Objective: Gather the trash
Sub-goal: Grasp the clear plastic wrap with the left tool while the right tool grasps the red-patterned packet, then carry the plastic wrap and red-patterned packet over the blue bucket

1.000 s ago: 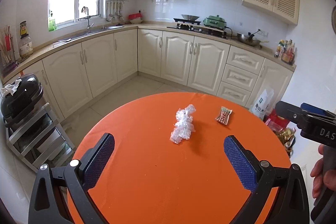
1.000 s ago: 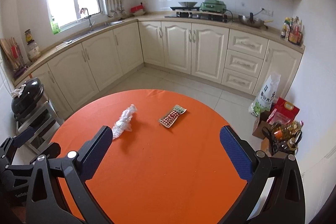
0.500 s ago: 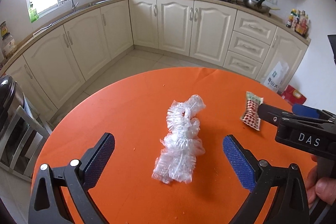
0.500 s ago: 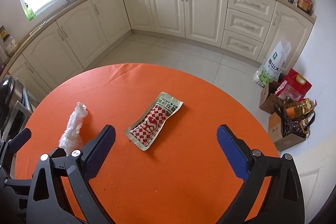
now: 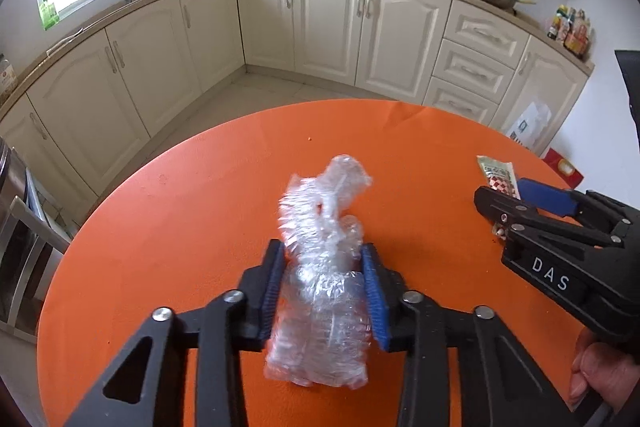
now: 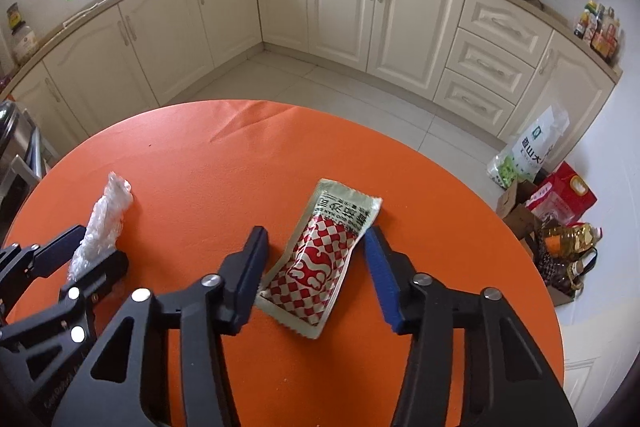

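A crumpled clear plastic wrap (image 5: 324, 195) lies on the round orange table (image 5: 180, 227). My left gripper (image 5: 323, 251) is closing on it, and both blue pads press into its sides. A red-and-white checked sauce packet (image 6: 320, 259) lies flat further right. My right gripper (image 6: 315, 235) straddles it with its jaws closing, the pads right at its edges but not squeezing it. In the right wrist view the plastic wrap (image 6: 108, 211) sticks out of the left gripper (image 6: 98, 247). In the left wrist view the right gripper (image 5: 504, 193) is over the packet (image 5: 496, 173).
Cream kitchen cabinets (image 6: 340, 7) curve around behind the table. On the floor at the right stand a rice bag (image 6: 528, 155), a red box (image 6: 568, 191) and oil bottles (image 6: 568, 239). A metal rack (image 5: 24, 227) is at the left. A hand (image 5: 596, 383) holds the right gripper.
Both grippers came forward and down onto the table. The left jaws closed from wide open onto the plastic wrap. The right jaws narrowed around the packet.
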